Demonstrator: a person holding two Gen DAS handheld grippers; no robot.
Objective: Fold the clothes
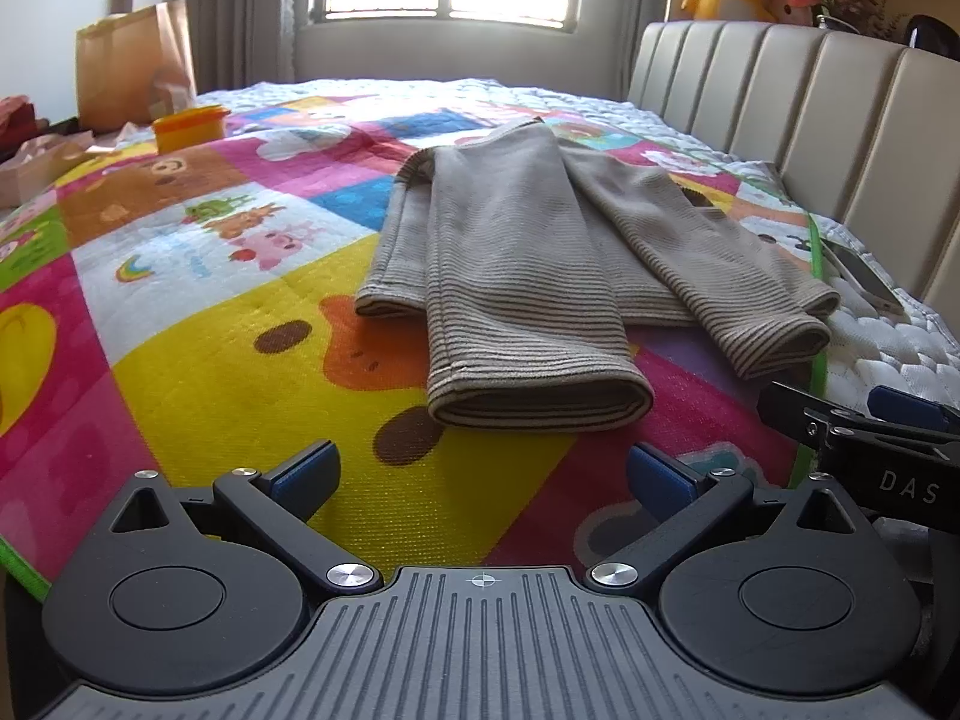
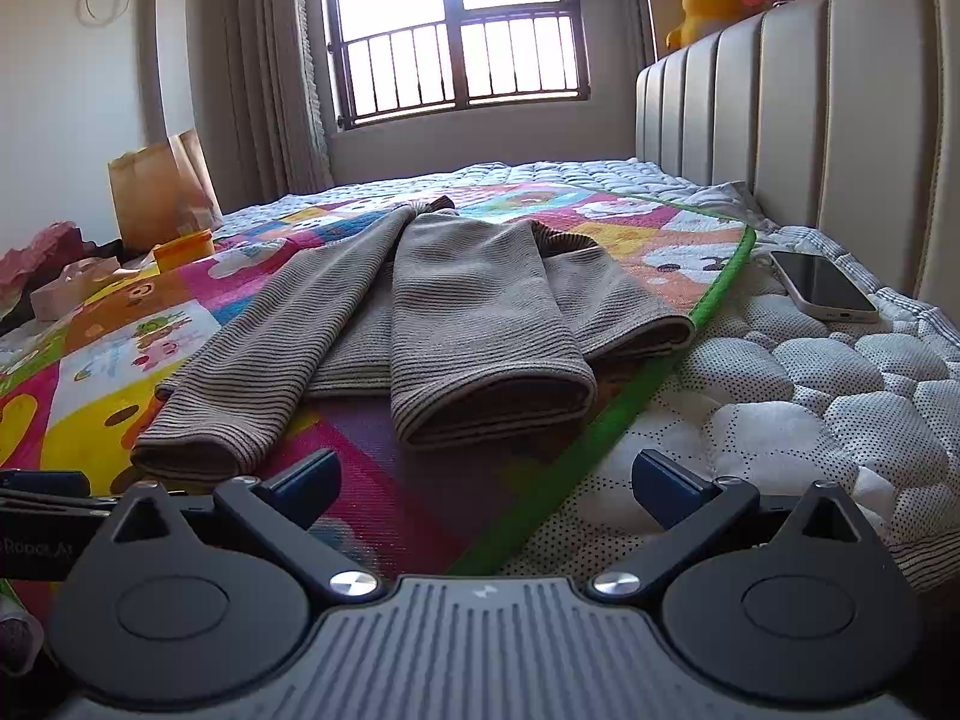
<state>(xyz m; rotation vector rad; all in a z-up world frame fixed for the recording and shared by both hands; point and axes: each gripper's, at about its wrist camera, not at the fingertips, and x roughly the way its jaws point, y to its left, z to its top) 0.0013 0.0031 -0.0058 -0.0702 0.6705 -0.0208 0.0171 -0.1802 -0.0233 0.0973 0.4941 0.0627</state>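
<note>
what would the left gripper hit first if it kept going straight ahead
Most likely the folded cuff end of the striped sweater, lying on the play mat just past the open left gripper. Only bare mat shows between; depth is hard to judge through the fisheye.

right gripper [image 1: 870,420] cut off at edge, sweater [image 1: 540,276] collar hidden

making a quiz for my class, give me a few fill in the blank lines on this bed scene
1. The striped sweater lies on a colorful ____.
2. Both the left gripper and the right gripper are ____.
3. The phone lies beside the ____ edge of the mat.
4. The plush toy is ____.

Missing words: mat; open; green; yellow
</note>
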